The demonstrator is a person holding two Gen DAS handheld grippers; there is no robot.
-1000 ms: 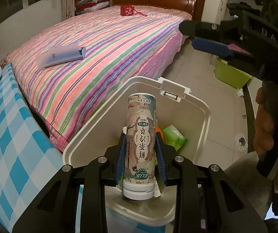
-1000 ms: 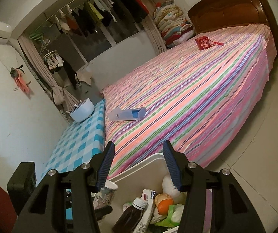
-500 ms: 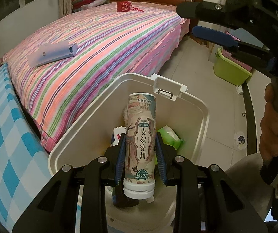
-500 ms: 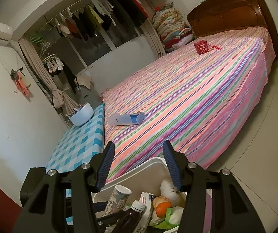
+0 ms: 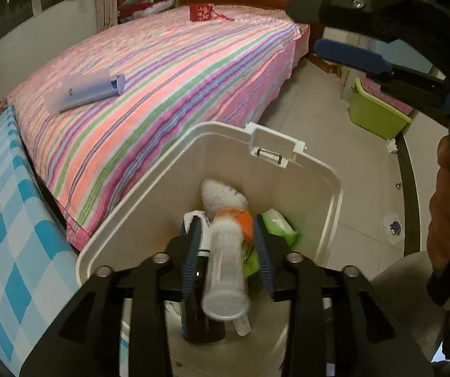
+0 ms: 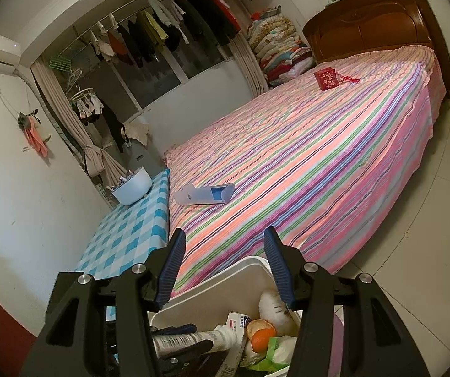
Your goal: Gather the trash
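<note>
My left gripper [image 5: 227,251] is open over the white trash bin [image 5: 168,185]. The printed drink bottle [image 5: 225,270] is blurred between the spread fingers, loose and tipping down into the bin. The bin holds a white wad [image 5: 221,194], orange peel [image 6: 261,334], a green packet [image 5: 279,227] and a dark bottle. My right gripper [image 6: 223,267] is open and empty, above the bin's rim [image 6: 225,275]; it shows at the upper right of the left wrist view [image 5: 344,34]. In the right wrist view the bottle [image 6: 190,339] lies between the left fingers.
A striped bed [image 5: 162,72] lies beyond the bin, with a pale blue case [image 5: 83,91] and a red pouch [image 5: 201,12] on it. A blue checked table [image 5: 2,213] is at left, with a white bowl [image 6: 130,185]. A green tub [image 5: 375,111] stands on the tiled floor at right.
My left gripper has opened and let go of the drink bottle, which now tips and drops into the bin. The right gripper has risen slightly and stays open.
</note>
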